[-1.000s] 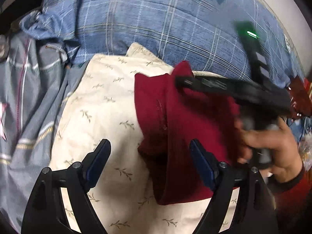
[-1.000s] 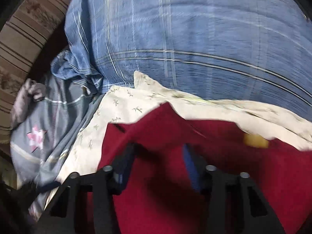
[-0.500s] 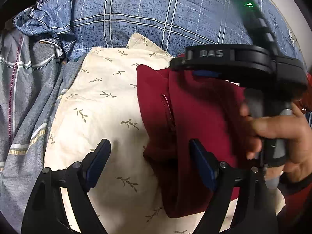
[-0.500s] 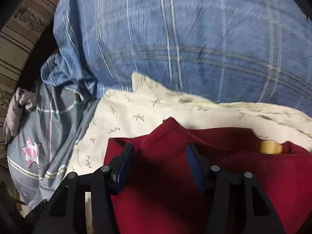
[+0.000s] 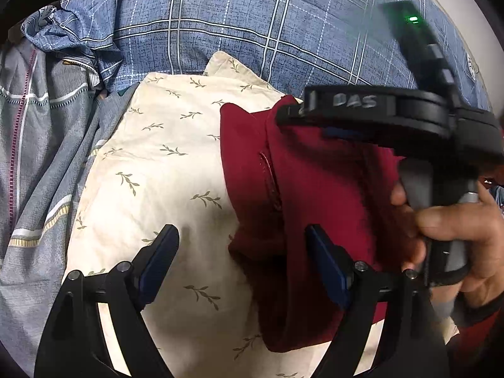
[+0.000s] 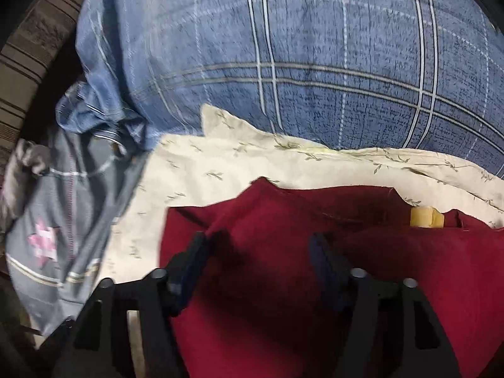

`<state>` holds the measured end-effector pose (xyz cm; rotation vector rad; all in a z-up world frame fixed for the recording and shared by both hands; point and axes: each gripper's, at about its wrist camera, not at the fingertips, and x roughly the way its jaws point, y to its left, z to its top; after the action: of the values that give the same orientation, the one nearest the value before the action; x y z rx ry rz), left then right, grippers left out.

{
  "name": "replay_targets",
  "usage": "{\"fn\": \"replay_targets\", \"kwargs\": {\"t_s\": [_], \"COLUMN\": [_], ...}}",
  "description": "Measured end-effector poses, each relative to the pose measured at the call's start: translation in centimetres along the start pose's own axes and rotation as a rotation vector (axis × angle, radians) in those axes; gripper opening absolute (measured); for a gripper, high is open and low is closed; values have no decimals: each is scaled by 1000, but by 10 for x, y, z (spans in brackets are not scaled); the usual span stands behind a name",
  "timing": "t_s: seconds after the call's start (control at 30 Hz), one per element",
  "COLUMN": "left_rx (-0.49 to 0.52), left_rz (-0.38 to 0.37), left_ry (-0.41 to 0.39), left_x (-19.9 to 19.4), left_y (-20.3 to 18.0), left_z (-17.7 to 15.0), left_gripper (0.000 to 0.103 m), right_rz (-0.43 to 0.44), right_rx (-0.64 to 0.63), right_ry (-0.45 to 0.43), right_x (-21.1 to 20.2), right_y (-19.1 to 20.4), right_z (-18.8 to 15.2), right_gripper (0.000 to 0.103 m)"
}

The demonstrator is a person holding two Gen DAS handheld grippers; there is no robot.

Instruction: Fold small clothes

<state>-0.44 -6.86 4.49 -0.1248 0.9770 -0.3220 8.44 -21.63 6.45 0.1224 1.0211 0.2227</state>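
A dark red garment (image 5: 315, 195) lies partly folded on a cream cloth with a leaf print (image 5: 157, 170). My left gripper (image 5: 242, 252) is open and empty, its fingers either side of the garment's left edge, just above it. My right gripper (image 6: 256, 252) is open over the red garment (image 6: 283, 283), holding nothing. In the left wrist view the right gripper's black body (image 5: 393, 116) hovers over the garment's far right part, held by a hand. A small yellow tag (image 6: 425, 217) sits near the garment's far edge.
A blue plaid pillow (image 5: 252, 31) lies behind the cream cloth; it also shows in the right wrist view (image 6: 315, 63). Grey striped bedding with a pink star (image 6: 47, 242) is bunched at the left. A brown striped cushion (image 6: 28, 63) is at the far left.
The right gripper has swung over the far part of the red garment and drawn back a little. The left gripper has held almost still. Both stay open.
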Motion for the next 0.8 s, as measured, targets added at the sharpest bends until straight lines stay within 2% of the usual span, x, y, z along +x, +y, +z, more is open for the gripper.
{"fn": "replay_targets", "kwargs": {"t_s": [0.2,0.33,0.43,0.53,0.73,0.8], "left_rx": [-17,-34,-46,-48,-50,-48], "left_rz": [-13,-23,-27,-31,-38,-39], "left_ry": [7,13,21,28,30,30], "left_x": [2,3,5,7,9,9], "left_y": [1,2,3,5,5,5], "left_z": [0,0,-1,-1,0,1], "left_gripper": [83,84,86,86,86,86], "right_rz": [12,6,-42,-97,-56,-19], "right_rx": [-17,-48,-97,-144,-97,-63], "right_ry": [13,44,99,90,74,60], "right_x": [-3,14,29,38,37,28], "right_y": [7,26,36,44,33,27], "right_z": [-6,-7,-6,-6,-7,-6], "right_gripper": [77,77,81,85,87,87]}}
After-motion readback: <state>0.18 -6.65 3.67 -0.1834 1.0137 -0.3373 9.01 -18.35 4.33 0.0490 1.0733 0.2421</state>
